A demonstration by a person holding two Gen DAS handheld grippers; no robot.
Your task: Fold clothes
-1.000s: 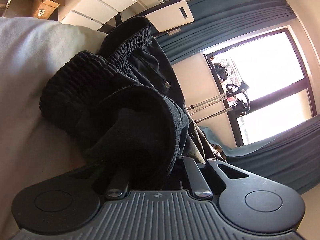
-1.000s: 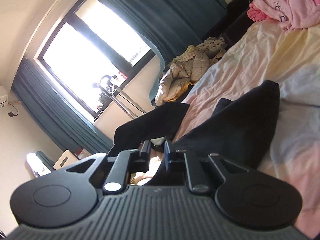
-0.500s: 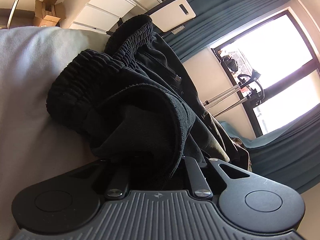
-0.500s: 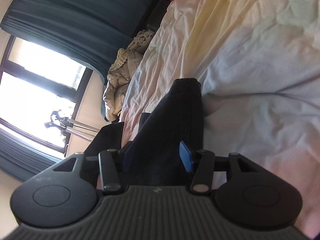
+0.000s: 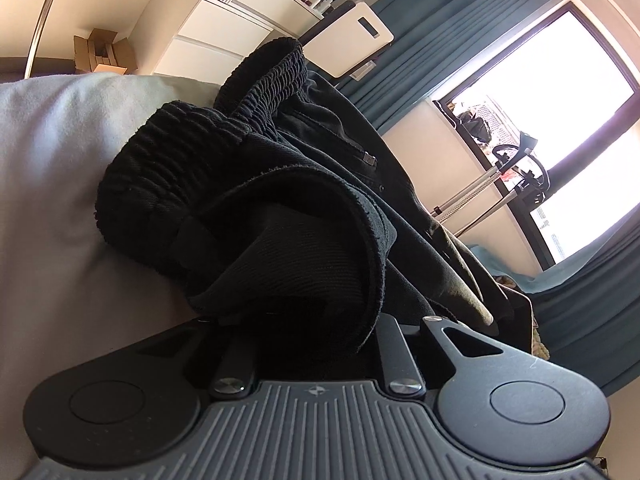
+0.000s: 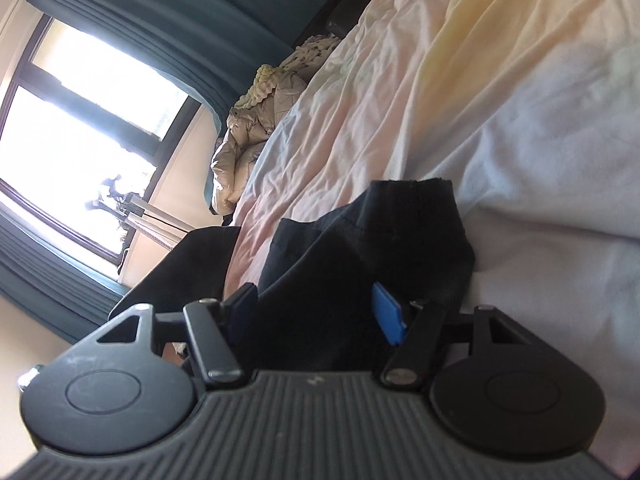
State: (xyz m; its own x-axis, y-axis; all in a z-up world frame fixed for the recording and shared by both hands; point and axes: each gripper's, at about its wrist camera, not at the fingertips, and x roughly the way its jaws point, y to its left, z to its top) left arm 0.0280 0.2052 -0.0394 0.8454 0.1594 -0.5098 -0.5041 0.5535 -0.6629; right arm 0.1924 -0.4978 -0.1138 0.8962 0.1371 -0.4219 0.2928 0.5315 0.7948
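Black trousers [image 5: 280, 208] lie bunched on the pale bed sheet [image 5: 60, 200], the ribbed elastic waistband [image 5: 180, 152] at the upper left. My left gripper [image 5: 312, 320] sits under a thick fold of them. Its jaws are opening, with the cloth still bunched between them and hiding the fingertips. In the right wrist view a black trouser leg [image 6: 412, 216] lies on the wrinkled sheet [image 6: 500, 100]. My right gripper [image 6: 316, 312] straddles it with the blue pads [image 6: 388, 316] wide apart. Its jaws are closing, and the cloth lies loosely between them.
A beige quilted jacket [image 6: 248, 136] is heaped at the far end of the bed, by the window and teal curtains [image 6: 180, 8]. White drawers [image 5: 224, 28] and a cardboard box [image 5: 104, 52] stand beyond the bed. A metal stand [image 5: 480, 196] leans near the window.
My right gripper came down low over the bed to the trouser leg, and its jaws went from nearly closed to wide around the cloth. The left view rolled slightly; the bunched cloth stayed in place.
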